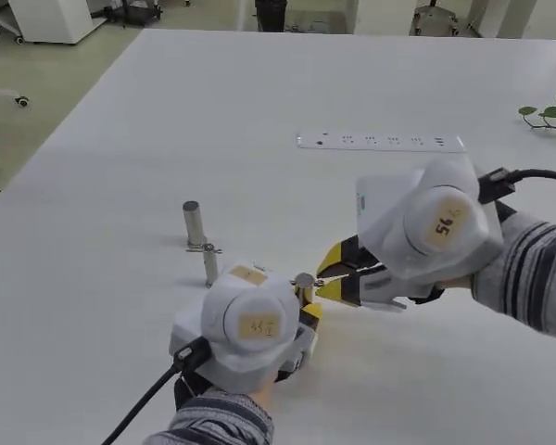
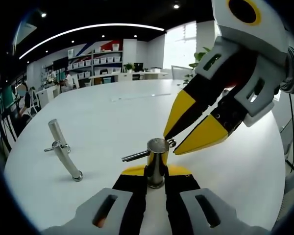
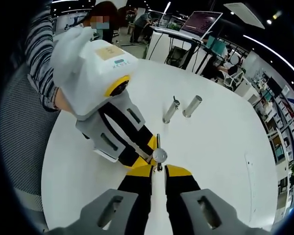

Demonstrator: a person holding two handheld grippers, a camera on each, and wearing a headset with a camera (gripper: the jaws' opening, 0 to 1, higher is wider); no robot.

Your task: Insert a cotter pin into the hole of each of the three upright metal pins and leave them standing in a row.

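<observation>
My left gripper (image 2: pixel 156 177) is pressed onto the foot of the upright metal pin (image 2: pixel 157 157), which stands on the table (image 1: pixel 259 111) just ahead of me with its long axis vertical. The cotter pin (image 2: pixel 135 156) lies level, crosswise to that pin and in line with the jaws of my right gripper (image 2: pixel 172 142). Its straight legs stick out of the hole on the side away from the right gripper, and its looped head sits touching the pin's near side. The yellow tips of the right gripper are pinched together on that head. Any further push therefore runs straight along the cotter's own axis, from right to left, and the right hand is the nearer one to it. My right forearm comes in low from the right, with the gripper tipped down towards the pin's top. My left hand reaches up from below with its jaws pointing away from me. Beyond, to the left, stand the other two: the nearer pin (image 1: pixel 210 266) carries a cotter (image 1: pixel 205 248), and the farther pin (image 1: pixel 192 223) looks bare, so I judge one more is left to do.
</observation>
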